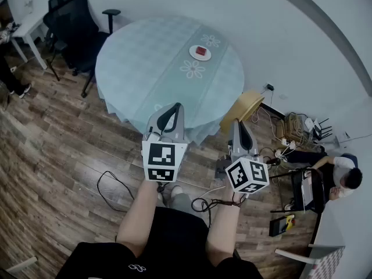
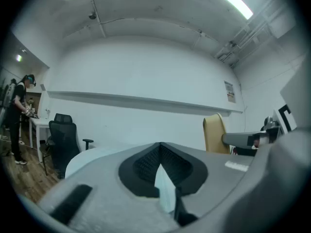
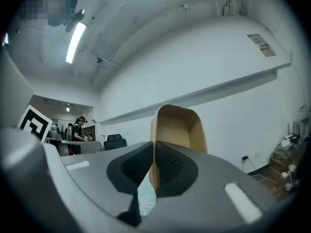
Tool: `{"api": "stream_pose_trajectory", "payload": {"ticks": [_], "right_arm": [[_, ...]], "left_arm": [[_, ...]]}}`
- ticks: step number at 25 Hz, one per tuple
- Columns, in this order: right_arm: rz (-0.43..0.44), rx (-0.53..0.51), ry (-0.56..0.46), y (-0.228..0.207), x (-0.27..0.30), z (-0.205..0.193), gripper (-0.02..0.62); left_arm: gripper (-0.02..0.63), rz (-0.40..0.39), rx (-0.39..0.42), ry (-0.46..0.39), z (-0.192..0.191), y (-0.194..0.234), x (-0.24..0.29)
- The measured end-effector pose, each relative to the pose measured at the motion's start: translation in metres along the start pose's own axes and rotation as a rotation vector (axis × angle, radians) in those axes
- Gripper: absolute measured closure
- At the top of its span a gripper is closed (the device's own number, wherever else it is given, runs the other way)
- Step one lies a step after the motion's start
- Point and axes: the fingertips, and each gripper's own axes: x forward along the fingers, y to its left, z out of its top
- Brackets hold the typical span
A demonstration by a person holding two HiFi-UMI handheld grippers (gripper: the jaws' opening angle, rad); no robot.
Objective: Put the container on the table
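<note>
Since the container (image 1: pixel 250 104) is not yet on the table (image 1: pixel 145 57), the right gripper (image 1: pixel 237 122) has its jaws clamped on one wall of it. The right gripper view shows the tan wall pinched between the two pads of the right gripper (image 3: pixel 154 145) and the container (image 3: pixel 179 124) rising beyond them, hollow side toward the camera. That single-wall pinch probably explains why it hangs tipped on edge rather than upright. It sits just off the table's near edge, toward the right of it, over the floor and clear of the cloth. The left gripper (image 1: pixel 172 110) is at the same near edge, closer to the middle. Its jaws are together with nothing in them, and in its own view only the pale cloth shows through the slit behind the tips of the left gripper (image 2: pixel 160 147). I judge it is held out simply as the idle hand. Most of the tabletop is bare, so there is room to set the container down. Across the table, toward its far side, a white plate (image 1: pixel 200 52) holds something red. Beyond the table's far left stands a black office chair (image 1: pixel 72 19).
</note>
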Motion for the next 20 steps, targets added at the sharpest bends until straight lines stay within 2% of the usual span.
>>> {"api": "stream_pose_trajectory", "payload": {"ticks": [6,12,16,20], "right_arm": [[-0.014,-0.010,-0.005,0.000,-0.010,0.006,0.571],[-0.062,-0.026,-0.001,-0.019,-0.014,0.016,0.571],[-0.042,-0.032,0.003,-0.013,-0.001,0.019,0.571],[-0.026,-0.044,0.039,-0.014,0.010,0.009,0.569]], "left_arm": [[0.604,0.005,-0.037,0.006,-0.006,0.004,-0.003],[0.604,0.013,-0.075,0.008,-0.007,0.015,0.004],[0.604,0.027,-0.091,0.004,-0.003,0.025,0.009],[0.604,0.059,-0.133,0.039,-0.018,0.039,0.018]]}}
